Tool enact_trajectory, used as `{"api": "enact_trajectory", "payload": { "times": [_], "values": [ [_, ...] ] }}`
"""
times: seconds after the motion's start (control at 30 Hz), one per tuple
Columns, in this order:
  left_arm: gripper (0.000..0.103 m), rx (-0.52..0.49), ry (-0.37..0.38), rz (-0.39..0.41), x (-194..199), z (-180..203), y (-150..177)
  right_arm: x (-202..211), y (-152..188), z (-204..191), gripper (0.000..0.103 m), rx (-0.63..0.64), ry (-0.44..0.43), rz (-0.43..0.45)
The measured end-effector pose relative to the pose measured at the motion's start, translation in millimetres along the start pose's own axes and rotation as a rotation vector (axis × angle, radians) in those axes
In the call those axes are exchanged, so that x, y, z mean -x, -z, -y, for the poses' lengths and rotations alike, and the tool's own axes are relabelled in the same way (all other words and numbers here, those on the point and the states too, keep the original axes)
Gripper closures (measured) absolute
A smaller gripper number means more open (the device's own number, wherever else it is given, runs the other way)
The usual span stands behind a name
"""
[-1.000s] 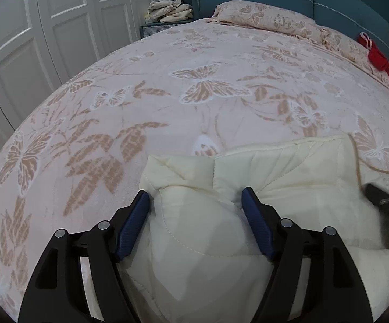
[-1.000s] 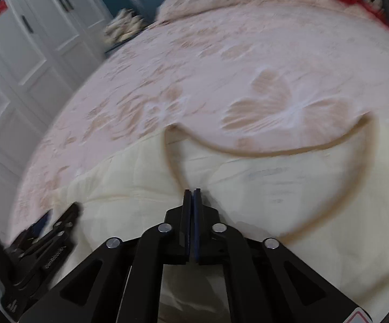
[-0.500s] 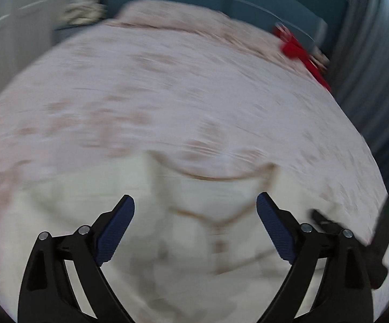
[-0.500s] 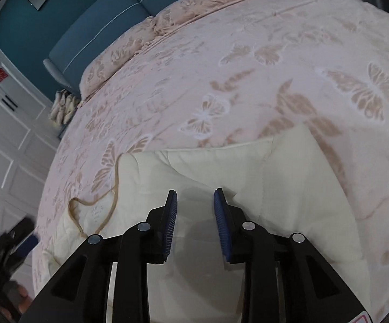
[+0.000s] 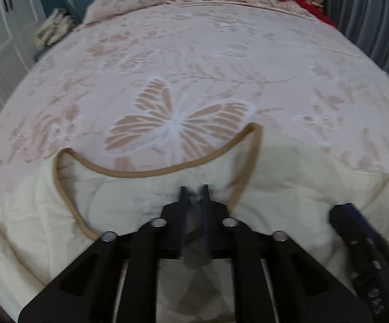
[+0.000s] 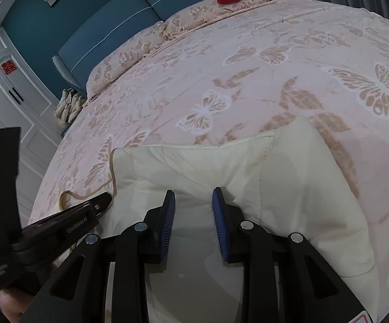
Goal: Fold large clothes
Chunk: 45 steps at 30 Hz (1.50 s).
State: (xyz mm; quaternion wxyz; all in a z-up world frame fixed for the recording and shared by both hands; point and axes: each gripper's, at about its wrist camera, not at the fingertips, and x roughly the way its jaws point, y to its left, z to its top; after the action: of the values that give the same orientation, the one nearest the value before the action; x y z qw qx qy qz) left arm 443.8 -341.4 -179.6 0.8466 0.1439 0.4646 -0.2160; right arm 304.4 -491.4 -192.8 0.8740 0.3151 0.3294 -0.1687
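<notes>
The left gripper (image 5: 194,188) is pinching the cream quilted garment (image 5: 288,177) just behind its tan-trimmed neckline (image 5: 151,173), while the right gripper (image 6: 193,196) is standing partly spread over a shoulder fold.

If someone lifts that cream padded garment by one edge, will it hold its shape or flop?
The cream padded garment would probably flop: it already buckles into soft ridges on the bed. Its quilted padding looks puffy, so likely light. The smooth fabric may slip.
</notes>
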Motion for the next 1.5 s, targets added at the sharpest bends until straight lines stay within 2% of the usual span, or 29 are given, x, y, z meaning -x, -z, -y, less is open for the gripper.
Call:
{"api": "enact_trajectory", "payload": {
  "times": [0.13,0.17,0.2,0.23,0.27,0.3,0.33,0.37,0.4,0.47,0.5,0.6,0.73,0.87,1.5],
  "values": [
    [0.095,0.060,-0.051,0.045,19.3,-22.1,-1.3,-0.9,-2.1,-1.6,0.078,0.000,0.015,-0.012],
    [0.094,0.081,-0.046,0.068,29.8,-31.3,-1.5,2.9,-4.9,-4.3,0.080,0.002,0.040,-0.015],
    [0.092,0.090,-0.049,0.088,38.4,-41.8,-0.7,10.2,-7.2,-10.8,0.076,0.016,0.082,-0.007],
    [0.085,0.086,-0.063,0.098,43.6,-50.4,-0.9,17.6,-8.4,-19.6,0.071,0.039,0.110,0.012],
    [0.071,0.073,-0.101,0.106,49.8,-66.8,0.8,30.3,-9.6,-36.1,0.069,0.093,0.121,0.047],
    [0.064,0.071,-0.117,0.108,50.4,-77.2,1.9,35.4,-10.2,-47.8,0.069,0.126,0.102,0.055],
    [0.052,0.072,-0.143,0.102,49.1,-92.6,4.7,37.1,-10.3,-65.6,0.067,0.177,0.075,0.043],
    [0.047,0.073,-0.166,0.090,44.3,-101.5,4.7,31.0,-8.8,-84.0,0.061,0.236,0.055,0.004],
    [0.047,0.072,-0.179,0.071,38.3,-108.6,5.4,21.0,-6.0,-97.8,0.057,0.278,0.031,-0.042],
    [0.047,0.072,-0.193,0.012,20.9,-121.5,12.5,1.4,0.5,-112.1,0.057,0.307,-0.006,-0.107],
    [0.047,0.076,-0.195,-0.008,11.9,-125.5,17.4,-14.1,7.0,-119.4,0.057,0.336,0.005,-0.143],
    [0.044,0.067,-0.208,0.023,2.0,-124.8,30.4,-43.0,21.9,-123.2,0.057,0.390,0.057,-0.199],
    [0.042,0.055,-0.248,0.081,-2.6,-115.4,39.1,-48.4,32.6,-123.3,0.057,0.441,0.098,-0.164],
    [0.040,0.082,-0.229,0.100,-6.7,-118.7,38.9,-50.5,38.7,-128.0,0.056,0.482,0.140,-0.141],
    [0.038,0.096,-0.267,0.161,-12.5,-114.0,43.7,-57.5,42.7,-131.0,0.056,0.490,0.159,-0.081]
  ]
}}
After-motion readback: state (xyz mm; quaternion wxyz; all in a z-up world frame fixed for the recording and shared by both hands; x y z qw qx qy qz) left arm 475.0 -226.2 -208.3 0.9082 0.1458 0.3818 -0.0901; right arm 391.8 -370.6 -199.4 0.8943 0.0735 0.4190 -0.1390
